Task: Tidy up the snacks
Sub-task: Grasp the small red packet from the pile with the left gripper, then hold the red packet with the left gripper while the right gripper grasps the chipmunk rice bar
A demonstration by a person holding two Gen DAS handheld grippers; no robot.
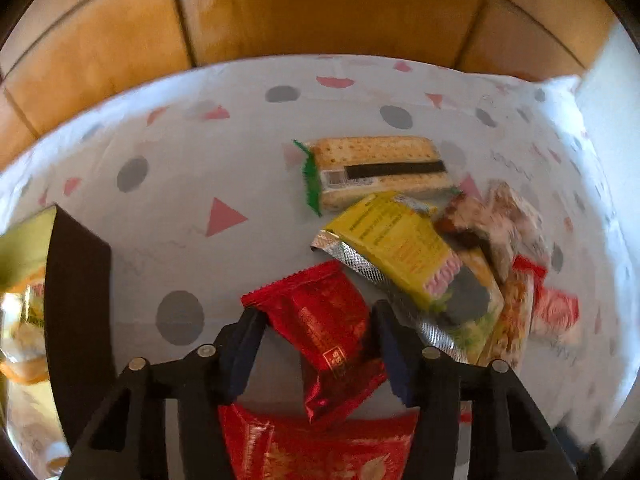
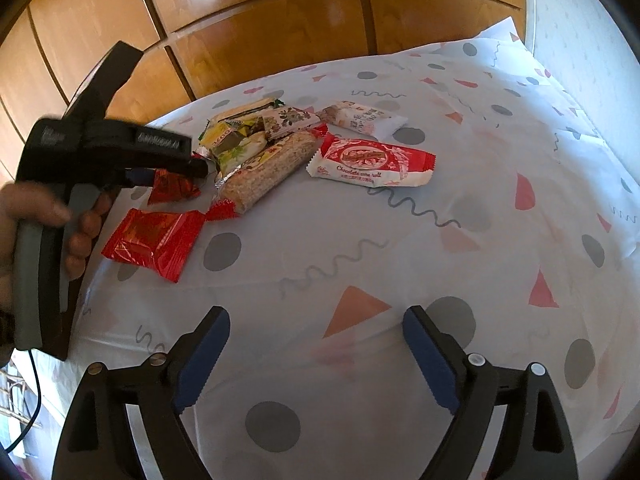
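Observation:
Snack packets lie in a loose pile on a white patterned tablecloth [image 2: 360,240]. My left gripper [image 1: 318,316] is around a small red packet [image 1: 328,332]; its fingers touch both sides, so it looks shut on it. That red packet also shows in the right wrist view [image 2: 174,186], under the left gripper [image 2: 200,168]. A bigger red packet [image 2: 154,238] lies nearer, also in the left wrist view [image 1: 320,448]. A yellow packet [image 1: 396,240] and a cracker pack [image 1: 376,170] lie beyond. My right gripper [image 2: 316,320] is open and empty over bare cloth.
A white and red chocolate roll packet [image 2: 370,160], a grain bar [image 2: 268,168] and a white packet [image 2: 360,118] lie in the pile. A dark box [image 1: 78,320] with snacks inside stands at the left. Wooden cabinet doors [image 2: 280,20] rise behind the table.

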